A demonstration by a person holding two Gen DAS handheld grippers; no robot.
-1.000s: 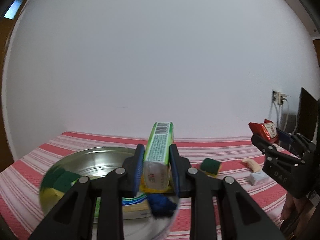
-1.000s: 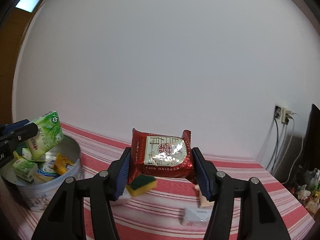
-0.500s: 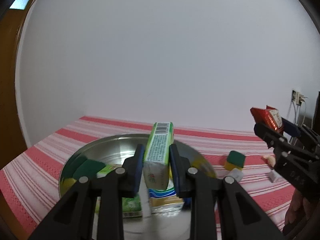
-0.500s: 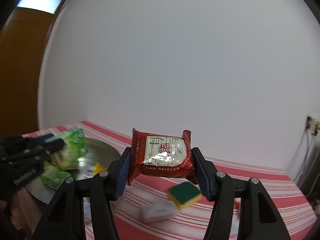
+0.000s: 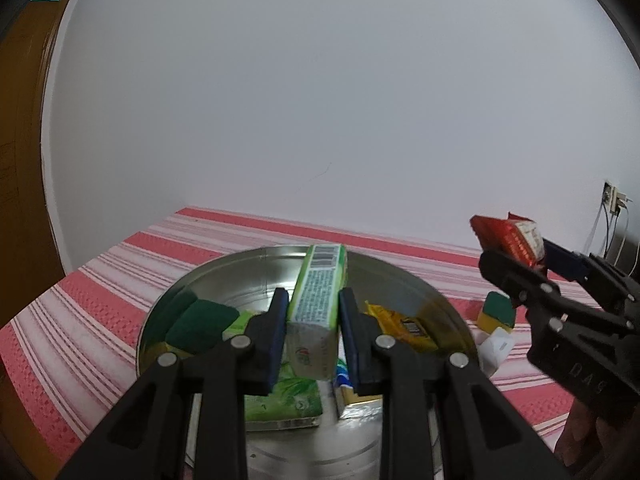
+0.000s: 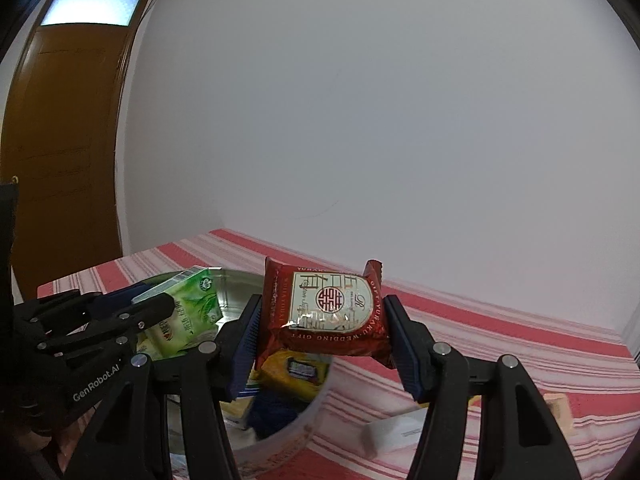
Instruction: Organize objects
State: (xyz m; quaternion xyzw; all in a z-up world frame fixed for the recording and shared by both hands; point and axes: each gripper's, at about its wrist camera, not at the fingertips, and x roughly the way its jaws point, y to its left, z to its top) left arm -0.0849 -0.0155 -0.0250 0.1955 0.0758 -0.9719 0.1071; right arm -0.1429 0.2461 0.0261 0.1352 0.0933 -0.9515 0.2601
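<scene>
Striped cloth (image 5: 120, 280) — tissue pack (image 5: 318, 300) between left claw (image 5: 312, 330).

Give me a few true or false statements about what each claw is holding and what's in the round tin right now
1. The left claw grips a green tissue pack. True.
2. The right claw is empty. False: it is clamped on a red snack packet.
3. The round tin already holds several items. True.
4. Both green-topped sponges lie inside the tin. False: one sponge sits outside on the striped cloth.
5. The tissue pack rests flat in the tin. False: it is held above it.
</scene>
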